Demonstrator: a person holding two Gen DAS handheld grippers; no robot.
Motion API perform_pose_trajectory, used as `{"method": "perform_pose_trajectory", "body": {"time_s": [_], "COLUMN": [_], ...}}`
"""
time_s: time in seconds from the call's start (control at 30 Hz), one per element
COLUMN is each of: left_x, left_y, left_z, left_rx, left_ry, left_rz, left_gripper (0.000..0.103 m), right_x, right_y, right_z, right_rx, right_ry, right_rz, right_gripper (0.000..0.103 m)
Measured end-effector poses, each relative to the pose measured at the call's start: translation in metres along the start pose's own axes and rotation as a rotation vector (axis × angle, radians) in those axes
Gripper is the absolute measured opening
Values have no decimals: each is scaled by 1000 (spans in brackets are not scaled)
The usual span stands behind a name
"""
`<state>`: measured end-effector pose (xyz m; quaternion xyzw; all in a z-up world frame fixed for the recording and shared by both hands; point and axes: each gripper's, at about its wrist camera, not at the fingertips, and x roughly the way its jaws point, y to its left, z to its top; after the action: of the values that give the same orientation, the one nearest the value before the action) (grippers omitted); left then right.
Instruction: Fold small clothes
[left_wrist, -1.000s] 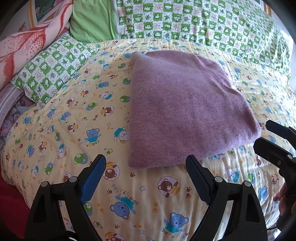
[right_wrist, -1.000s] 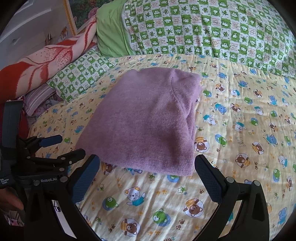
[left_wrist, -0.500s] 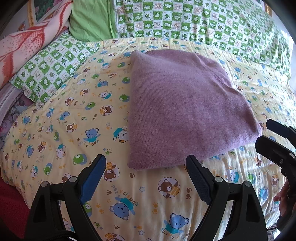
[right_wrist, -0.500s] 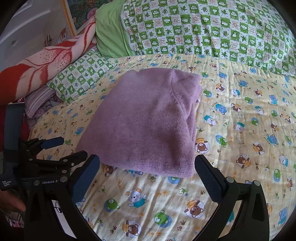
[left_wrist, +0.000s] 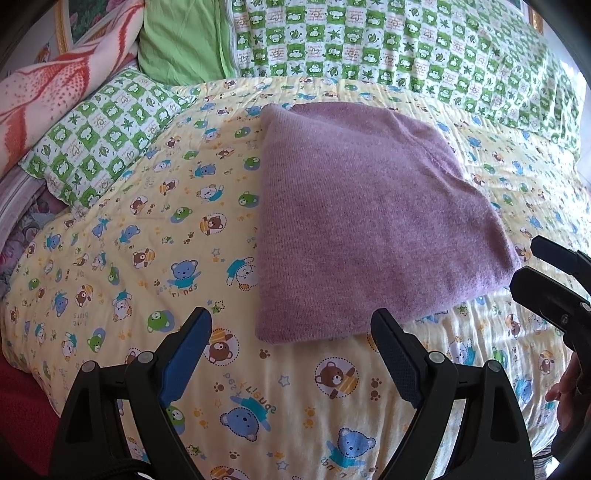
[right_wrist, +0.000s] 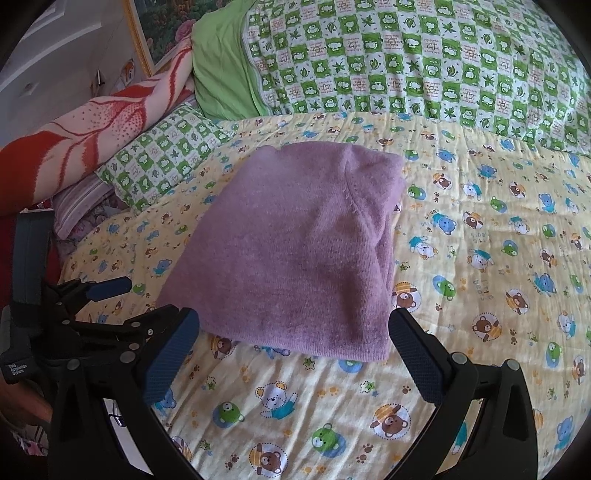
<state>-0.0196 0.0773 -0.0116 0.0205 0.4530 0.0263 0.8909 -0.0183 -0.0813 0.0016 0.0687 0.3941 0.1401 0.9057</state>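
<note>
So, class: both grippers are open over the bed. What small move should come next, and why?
Probably draw both grippers back and leave it. The purple garment already lies as a compact folded rectangle, flat on the bear-print quilt. The left gripper and the right gripper are open, empty and short of its near edge, so nothing seems left to fold.

One purple garment (left_wrist: 369, 221) — two grippers (left_wrist: 291, 332), one checked pillow (left_wrist: 99, 136).
</note>
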Motion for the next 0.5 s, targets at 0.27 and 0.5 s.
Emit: {"method": "perform_pose_trajectory", "body": {"time_s": [0.27,0.5], "left_x": [-1,-2], "left_y": [-1,-3], "left_z": [1,0], "left_rx": [-3,-1], "left_ry": [-1,-2], "left_rz": [1,4], "left_gripper": [89,89], "right_x": [-1,-1], "right_y": [1,0], "right_z": [2,2], "right_rx": [5,6], "right_ry": [-6,-8], "right_rz": [0,0], "right_gripper": [102,102]}}
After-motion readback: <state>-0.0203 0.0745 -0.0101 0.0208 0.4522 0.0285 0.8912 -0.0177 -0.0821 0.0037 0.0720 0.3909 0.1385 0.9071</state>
